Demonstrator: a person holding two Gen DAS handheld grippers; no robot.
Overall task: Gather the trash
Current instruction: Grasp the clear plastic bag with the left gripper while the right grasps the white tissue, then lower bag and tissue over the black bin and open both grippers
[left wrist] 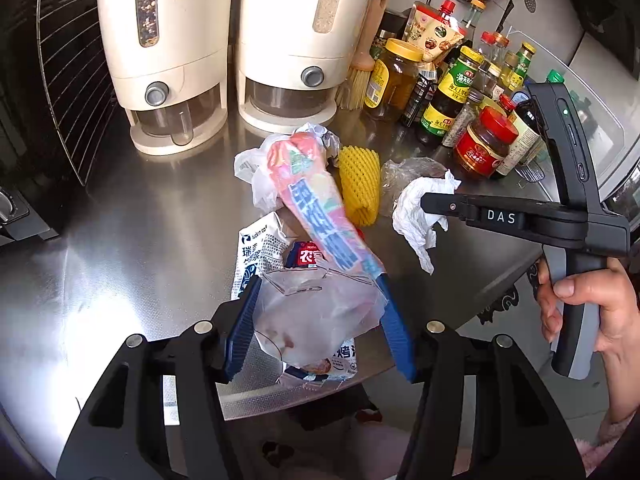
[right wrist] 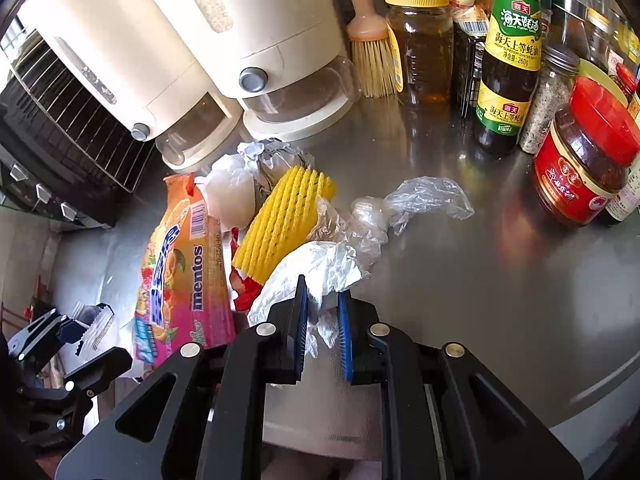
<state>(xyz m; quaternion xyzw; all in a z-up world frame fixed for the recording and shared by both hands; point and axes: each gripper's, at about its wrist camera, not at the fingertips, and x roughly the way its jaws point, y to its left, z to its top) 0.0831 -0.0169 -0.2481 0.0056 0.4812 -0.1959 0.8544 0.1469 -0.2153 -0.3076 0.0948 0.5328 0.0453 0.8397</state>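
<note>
left wrist view: the left gripper (left wrist: 316, 320) clamps a clear plastic wrapper (left wrist: 316, 316) between its blue pads, with the long mentos bag (left wrist: 316, 208) hanging across it above the steel counter (left wrist: 120, 240). only here does a hand (left wrist: 588, 300) show.

right wrist view: the right gripper (right wrist: 323, 320) is clenched on crumpled white paper (right wrist: 316, 268), beside the yellow foam net (right wrist: 280, 220). only here does the bag's brand name read.

A brushed, glossy steel counter (right wrist: 460, 280) carries crumpled white paper (right wrist: 316, 268), a ribbed yellow foam net (right wrist: 280, 220), a thin clear plastic bag (right wrist: 424, 196), a shiny printed candy wrapper (right wrist: 180, 280) and glass jars (right wrist: 420, 40) along its back edge.
</note>
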